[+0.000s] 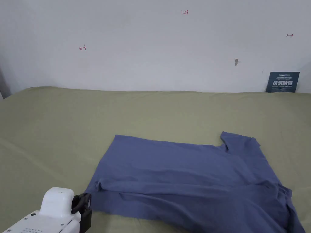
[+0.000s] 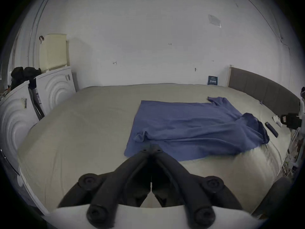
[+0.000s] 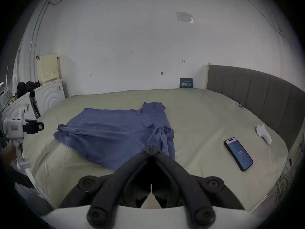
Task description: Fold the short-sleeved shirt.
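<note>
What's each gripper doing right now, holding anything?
Left gripper: shut, holding nothing, above the shirt.
Right gripper: shut, holding nothing.

A plain white wall [image 1: 152, 45] rises behind a wide bed [image 1: 60, 127] covered in an olive-green sheet, evenly lit and carrying a few small red marks. A small dark blue sign [image 1: 282, 82] leans against the wall at the bed's far right corner. A padded grey-brown headboard [image 3: 257, 90] runs along the bed's right side. To the left stand white cabinets [image 2: 54, 83] with raised ring patterns, a cream perforated basket [image 2: 52, 50] on top and dark items [image 2: 24, 74] beside it.
</note>
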A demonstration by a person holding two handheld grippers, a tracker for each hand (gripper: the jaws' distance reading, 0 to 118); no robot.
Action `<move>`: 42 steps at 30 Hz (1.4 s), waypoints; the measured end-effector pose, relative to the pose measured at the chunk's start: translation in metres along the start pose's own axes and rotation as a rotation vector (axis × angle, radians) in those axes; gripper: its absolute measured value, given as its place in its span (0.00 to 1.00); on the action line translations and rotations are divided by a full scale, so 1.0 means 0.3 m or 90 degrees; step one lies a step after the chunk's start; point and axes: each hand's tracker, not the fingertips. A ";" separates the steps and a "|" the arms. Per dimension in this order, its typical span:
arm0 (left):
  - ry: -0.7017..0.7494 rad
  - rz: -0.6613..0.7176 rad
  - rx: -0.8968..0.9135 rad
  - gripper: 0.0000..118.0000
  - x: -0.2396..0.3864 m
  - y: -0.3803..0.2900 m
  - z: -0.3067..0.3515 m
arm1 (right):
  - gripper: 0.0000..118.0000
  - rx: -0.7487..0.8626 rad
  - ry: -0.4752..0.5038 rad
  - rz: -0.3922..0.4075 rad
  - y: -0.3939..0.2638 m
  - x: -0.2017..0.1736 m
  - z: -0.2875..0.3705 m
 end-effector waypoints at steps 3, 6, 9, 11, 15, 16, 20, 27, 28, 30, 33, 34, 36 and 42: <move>-0.009 0.005 -0.047 0.92 -0.043 0.028 -0.156 | 0.00 -0.008 0.002 -0.005 0.009 0.017 -0.022; -0.005 0.014 -0.131 0.91 -0.097 0.044 -0.315 | 0.00 -0.013 0.001 -0.005 0.007 0.037 -0.034; 0.007 0.039 -0.233 0.90 -0.138 0.032 -0.456 | 0.00 -0.033 -0.012 -0.004 0.008 0.062 -0.052; 0.009 0.065 -0.292 0.88 -0.153 0.021 -0.510 | 0.00 -0.067 -0.022 -0.018 0.002 0.083 -0.077; 0.045 0.056 -0.253 0.49 -0.145 0.050 -0.457 | 0.24 -0.167 -0.040 -0.059 -0.029 0.142 -0.182; 0.032 0.061 -0.250 0.21 -0.162 0.057 -0.447 | 0.63 -0.204 -0.034 -0.066 -0.035 0.155 -0.221; -0.009 0.085 -0.242 0.11 -0.158 0.060 -0.441 | 0.73 -0.290 0.036 -0.110 -0.082 0.168 -0.381; -0.032 0.108 -0.221 0.08 -0.154 0.085 -0.383 | 0.05 -0.222 0.046 -0.155 -0.084 0.140 -0.400; -0.030 0.104 -0.212 0.08 -0.153 0.088 -0.372 | 0.05 -0.237 0.022 -0.130 -0.072 0.127 -0.384; -0.037 0.098 -0.210 0.08 -0.164 0.094 -0.355 | 0.05 -0.239 0.014 -0.070 -0.044 0.108 -0.357; -0.060 0.100 -0.178 0.08 -0.182 0.117 -0.277 | 0.05 -0.218 0.048 -0.075 0.044 0.090 -0.278; -0.064 0.100 -0.169 0.08 -0.188 0.124 -0.253 | 0.05 -0.215 0.052 -0.076 0.064 0.096 -0.257; -0.077 0.101 -0.156 0.08 -0.197 0.138 -0.188 | 0.05 -0.214 0.059 -0.073 0.105 0.104 -0.216; -0.098 0.138 -0.144 0.08 -0.220 0.087 0.056 | 0.05 -0.218 0.075 -0.062 0.158 0.192 -0.067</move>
